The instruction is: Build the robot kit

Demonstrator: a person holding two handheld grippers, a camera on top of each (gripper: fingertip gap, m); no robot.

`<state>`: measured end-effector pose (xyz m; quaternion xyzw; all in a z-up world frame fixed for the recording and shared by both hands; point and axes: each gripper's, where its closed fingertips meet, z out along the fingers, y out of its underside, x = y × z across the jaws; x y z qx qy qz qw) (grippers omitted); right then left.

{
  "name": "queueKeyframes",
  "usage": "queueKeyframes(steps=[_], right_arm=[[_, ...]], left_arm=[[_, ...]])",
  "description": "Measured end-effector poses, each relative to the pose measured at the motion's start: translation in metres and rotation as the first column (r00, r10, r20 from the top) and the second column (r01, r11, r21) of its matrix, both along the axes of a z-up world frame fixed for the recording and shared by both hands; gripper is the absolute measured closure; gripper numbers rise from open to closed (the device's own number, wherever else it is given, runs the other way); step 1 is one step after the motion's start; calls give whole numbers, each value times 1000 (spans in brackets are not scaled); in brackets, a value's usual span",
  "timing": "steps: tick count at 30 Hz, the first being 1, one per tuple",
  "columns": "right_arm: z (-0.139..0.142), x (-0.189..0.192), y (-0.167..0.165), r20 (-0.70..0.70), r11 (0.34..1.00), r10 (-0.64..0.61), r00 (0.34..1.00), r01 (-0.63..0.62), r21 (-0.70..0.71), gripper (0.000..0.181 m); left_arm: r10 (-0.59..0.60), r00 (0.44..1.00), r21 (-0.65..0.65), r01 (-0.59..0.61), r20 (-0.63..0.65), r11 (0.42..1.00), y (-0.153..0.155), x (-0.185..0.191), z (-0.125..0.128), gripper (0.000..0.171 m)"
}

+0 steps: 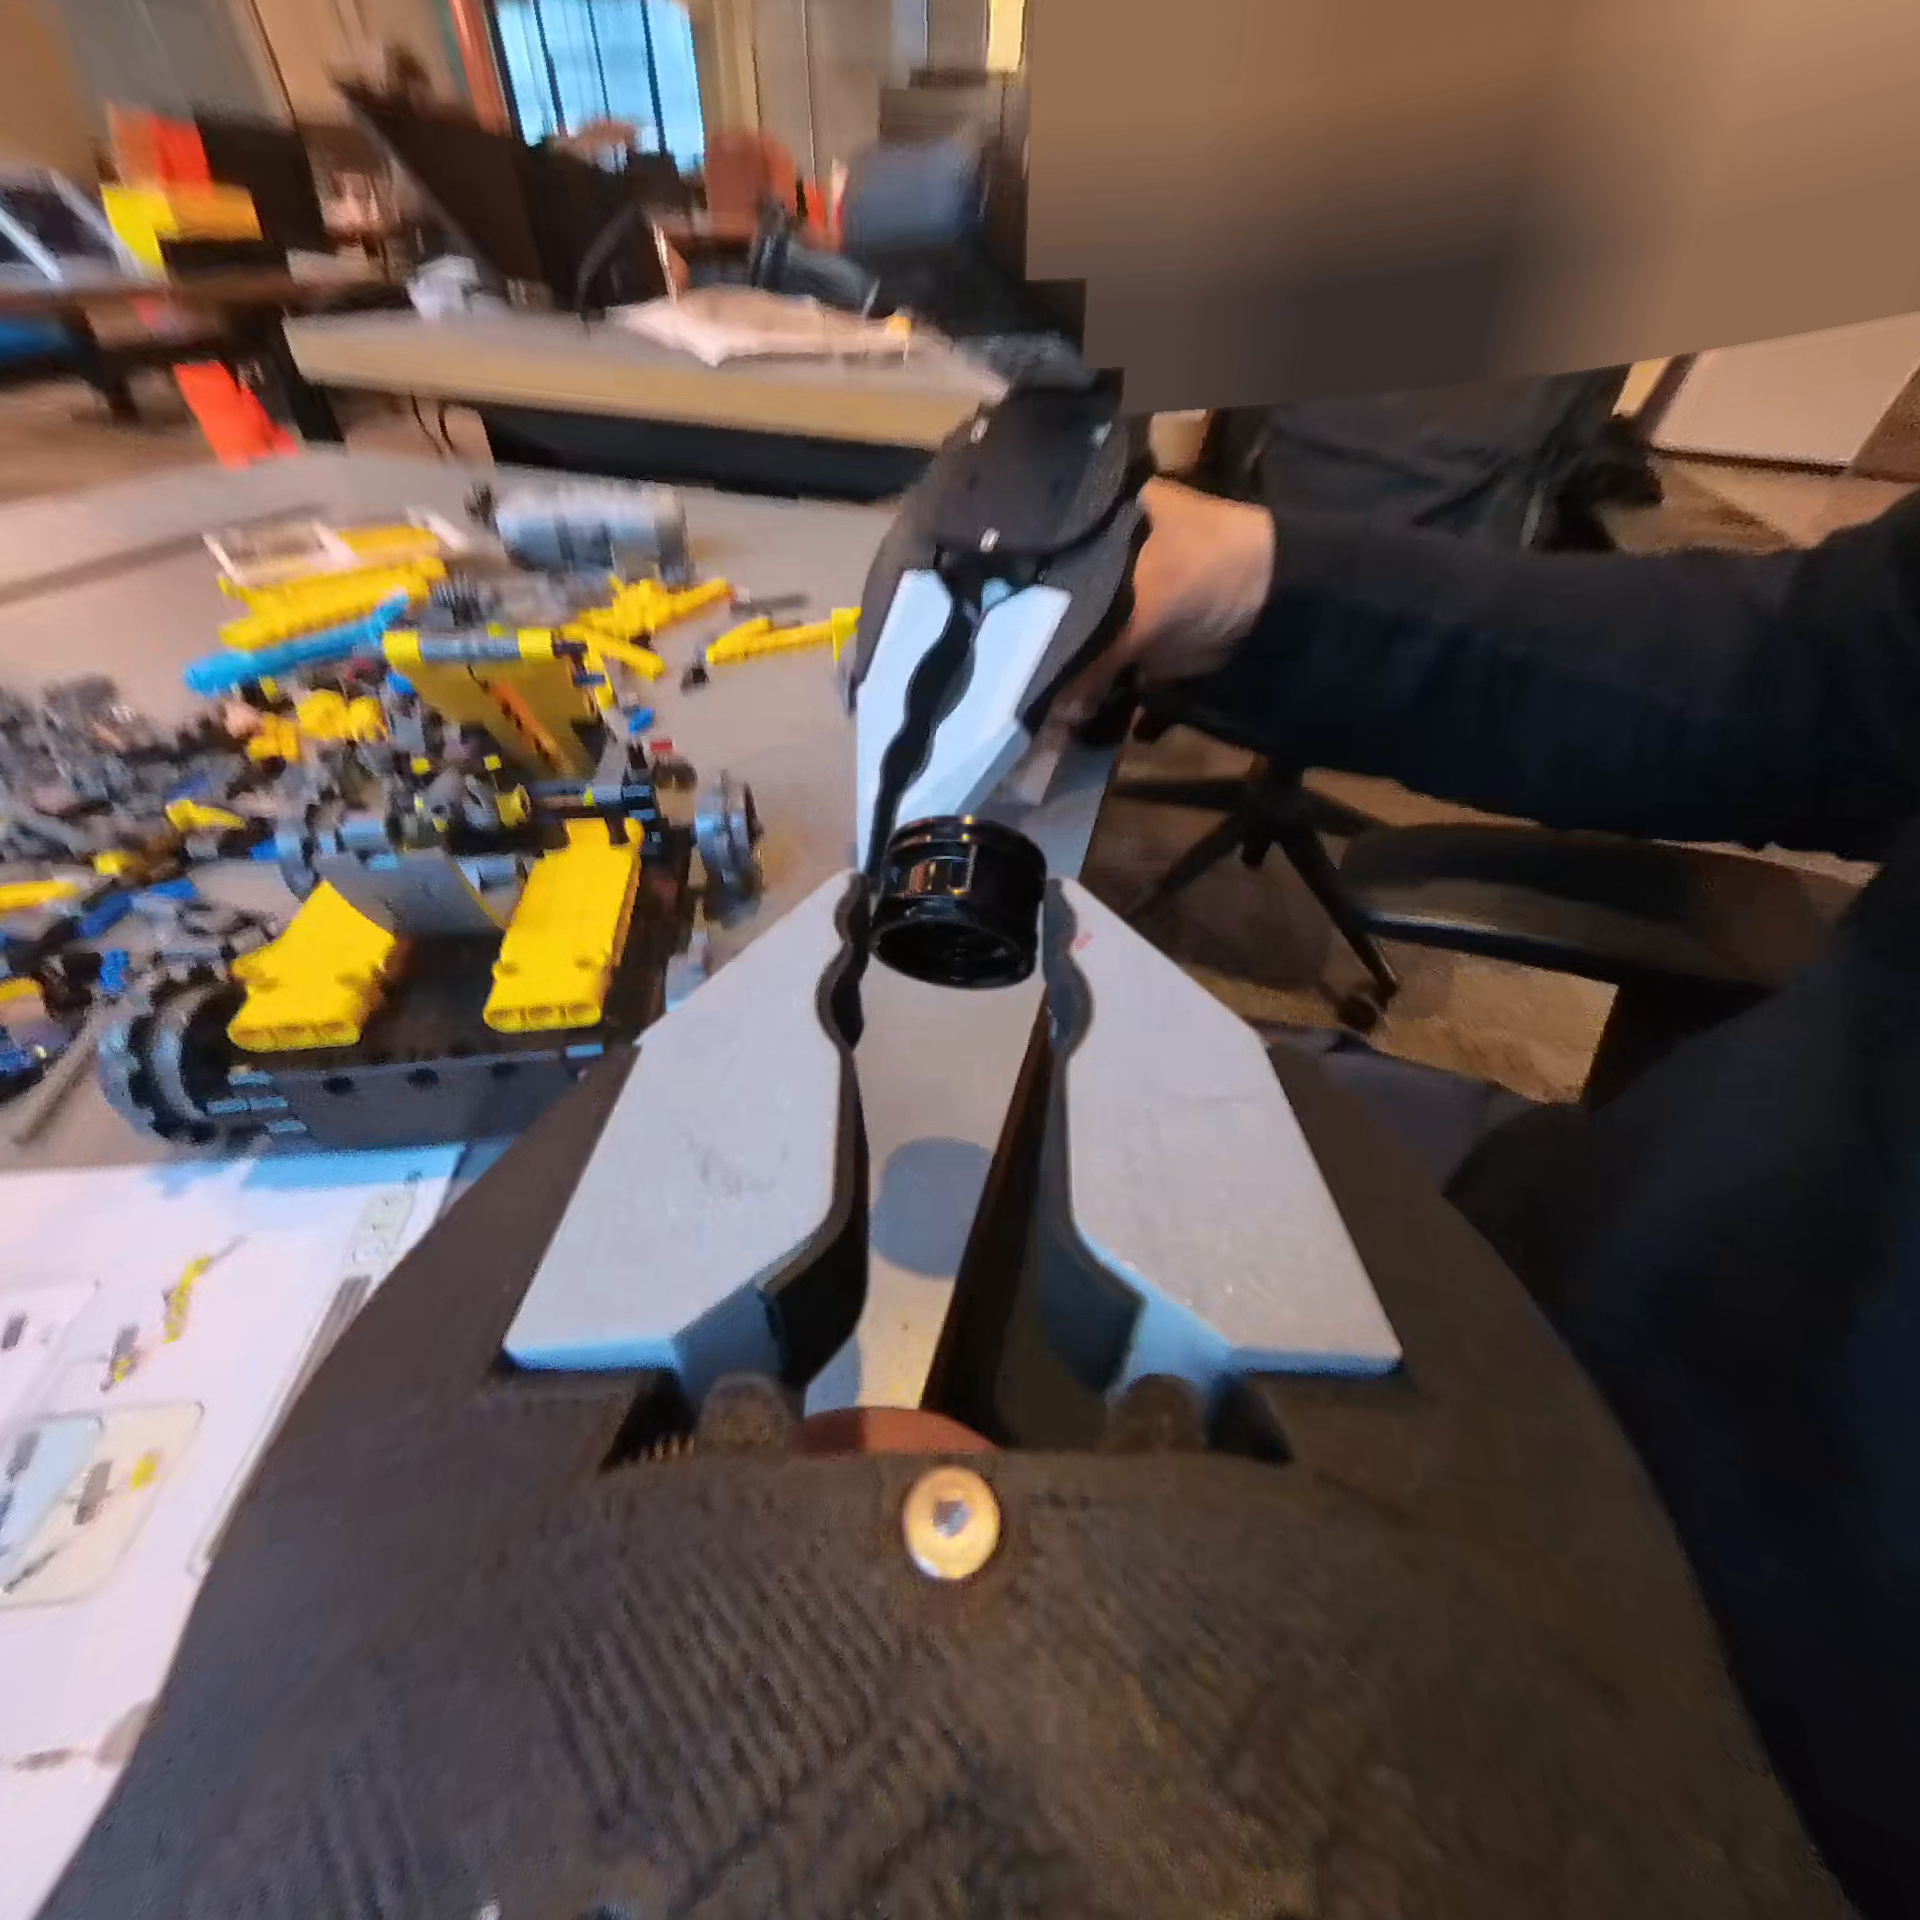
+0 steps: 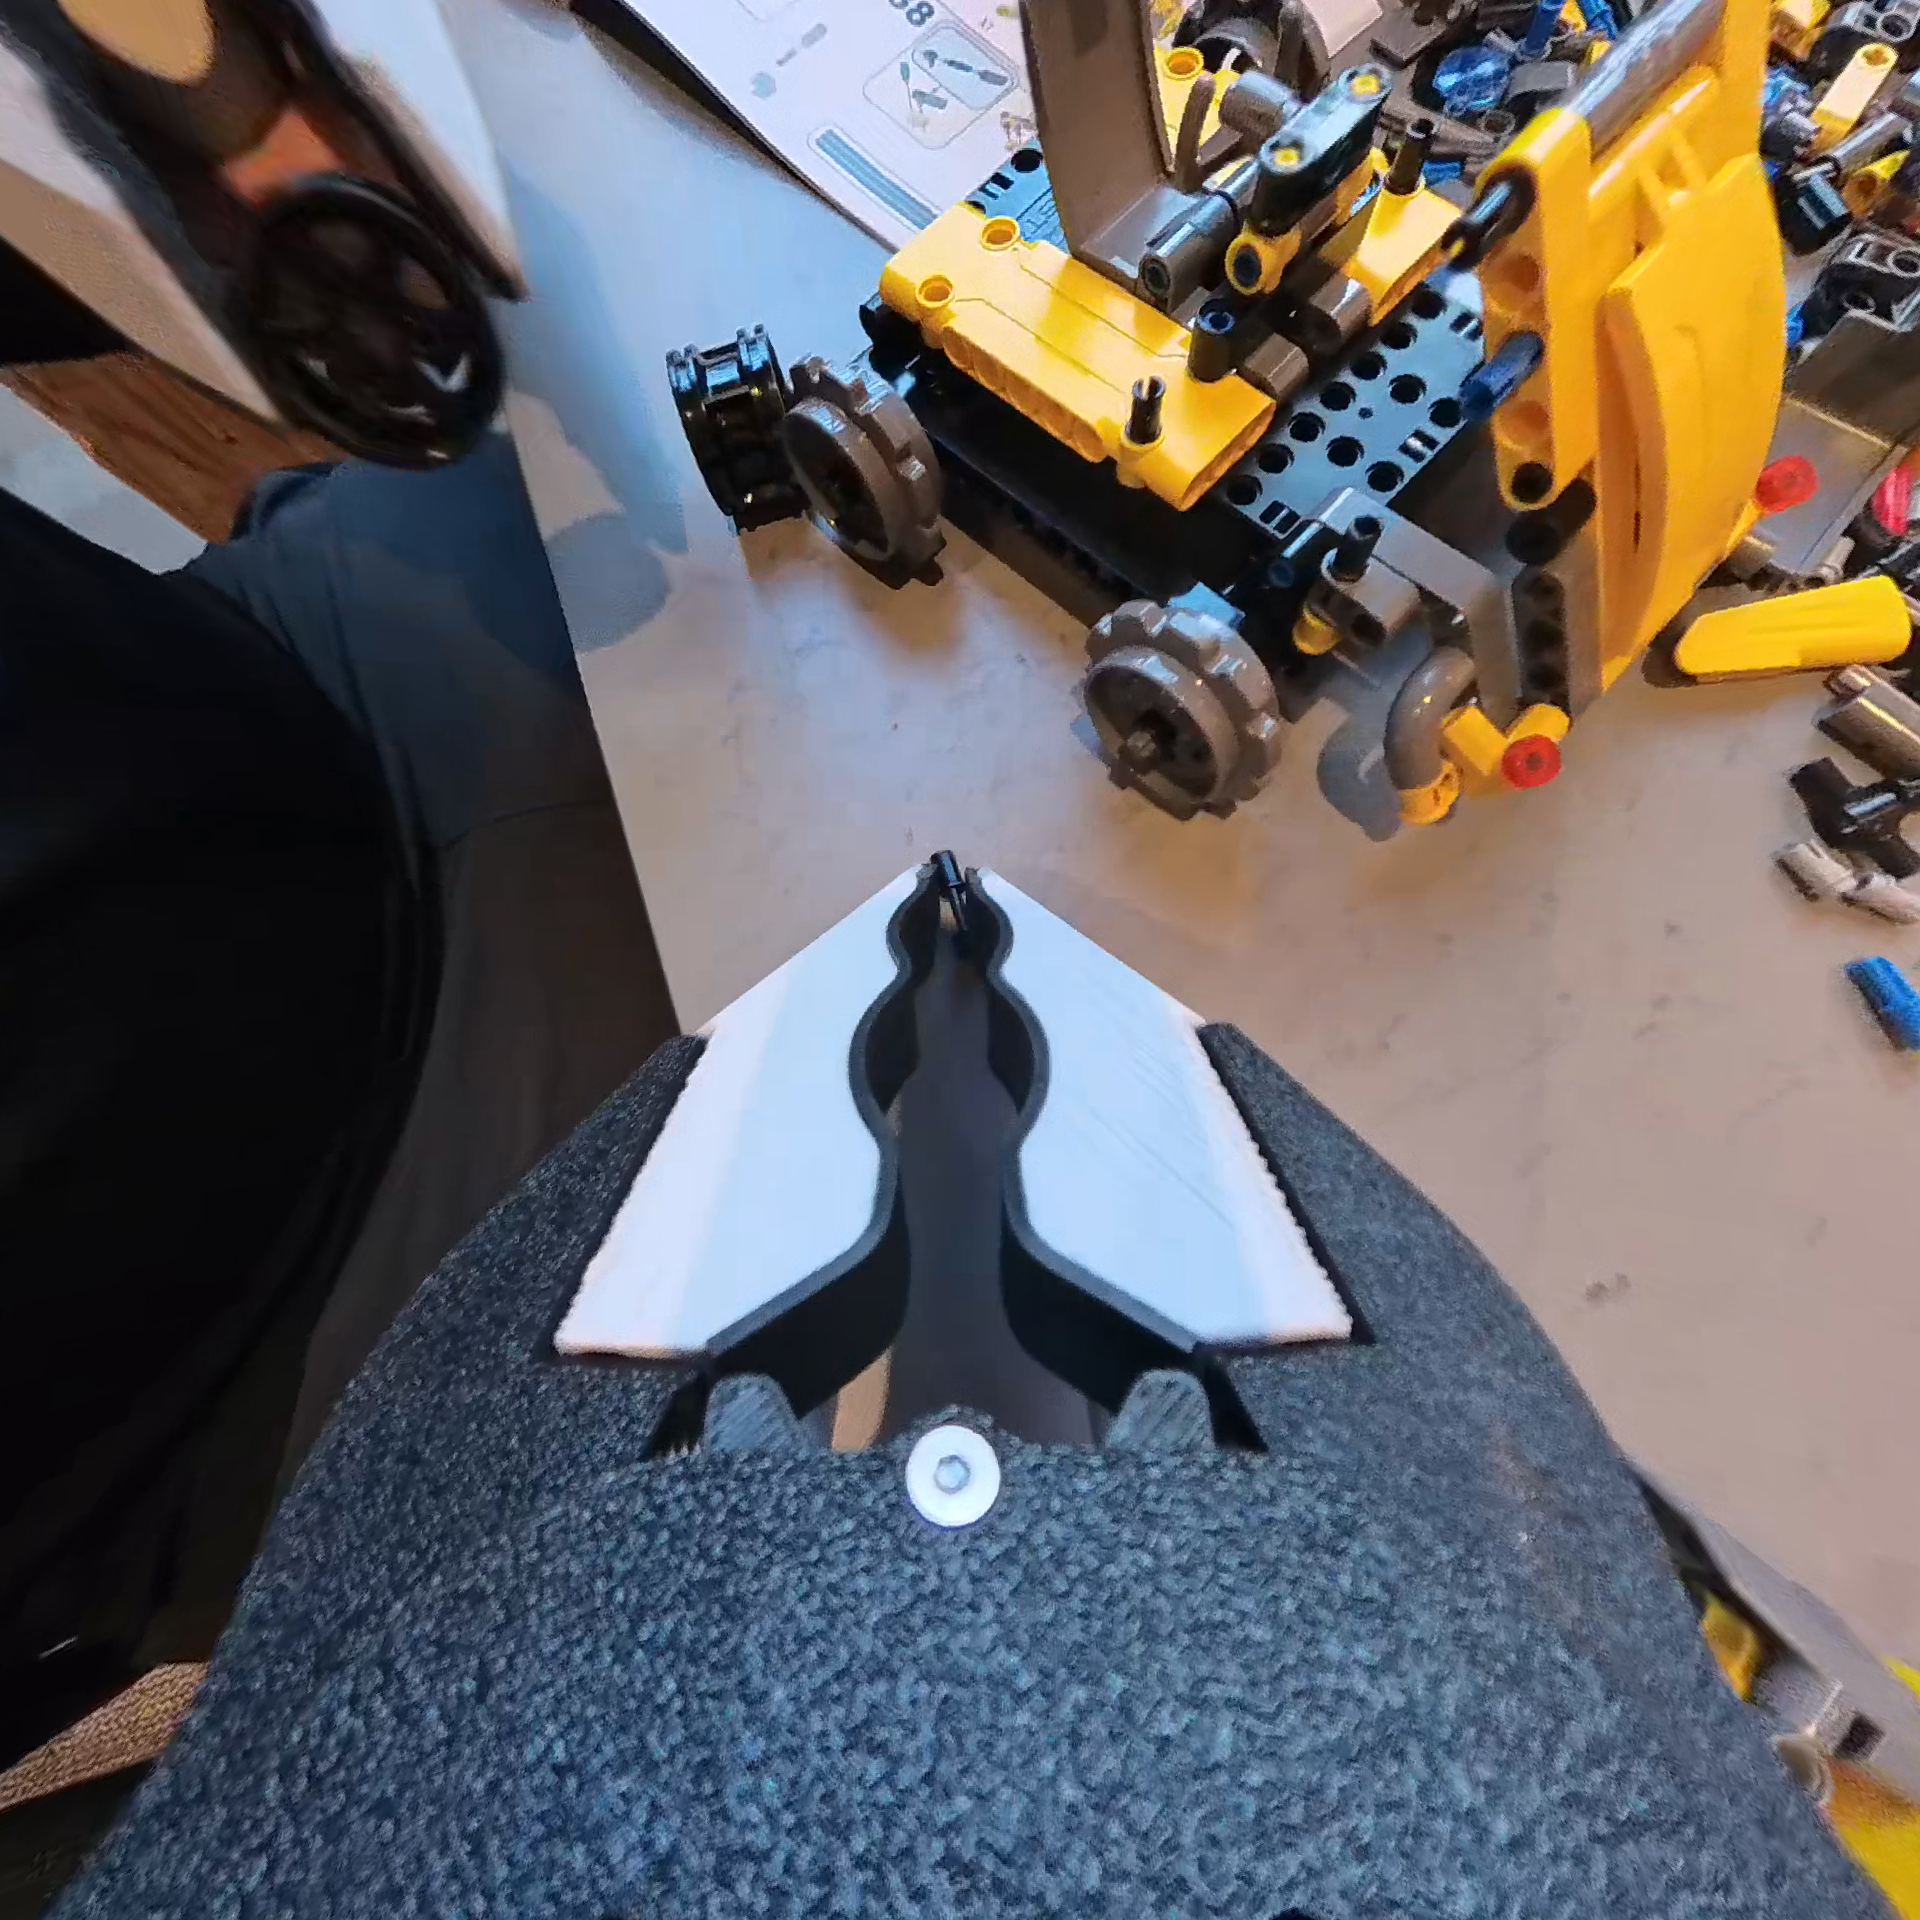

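My left gripper point(image 1: 954, 914) is shut on a black wheel rim point(image 1: 961, 883) and holds it above the grey table's edge. My right gripper point(image 2: 948, 885) is shut on a small black pin point(image 2: 945, 868). In the left wrist view the right gripper point(image 1: 883, 831) points down with its tip right next to the rim. In the right wrist view the rim point(image 2: 364, 322) appears blurred at the upper left. A yellow and black brick-built vehicle point(image 2: 1091, 322) stands on the table ahead, with grey sprocket wheels point(image 2: 1179, 717) and another black rim point(image 2: 727, 416) on its side.
An open instruction booklet point(image 1: 156, 1403) lies at the table's near left. Loose yellow, blue and black parts point(image 1: 94, 779) are heaped behind the vehicle point(image 1: 468, 883). An office chair point(image 1: 1299, 883) stands off the table's edge. A person's dark sleeve point(image 1: 1507, 665) reaches in from the right.
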<state>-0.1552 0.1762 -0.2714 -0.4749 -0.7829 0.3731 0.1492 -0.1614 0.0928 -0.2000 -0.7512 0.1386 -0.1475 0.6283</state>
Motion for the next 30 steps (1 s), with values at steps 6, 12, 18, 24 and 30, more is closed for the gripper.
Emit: queueKeyframes(steps=[6, 12, 18, 24, 30], right_arm=[[8, 8, -10, -33, 999, 25, 999, -26, -40, 177], [3, 13, -15, -42, 998, 54, 998, -53, 22, 176], [-4, 15, -14, -10, 997, 57, 998, -56, 56, 176], [-4, 16, -14, -9, 997, 59, 998, -59, 48, 176], [-4, 17, -14, -19, 997, 60, 998, -59, 53, 176]], left_arm=[[1, 992, -223, -29, -124, 974, 14, 3, -34, 140], [-93, 938, -381, -44, -333, 924, 30, 12, -64, 140], [-91, 934, -426, -70, -347, 902, 38, 12, -72, 139], [-77, 932, -411, -81, -354, 908, 39, 13, -71, 140], [-69, 934, -409, -86, -351, 909, 39, 12, -72, 140]])
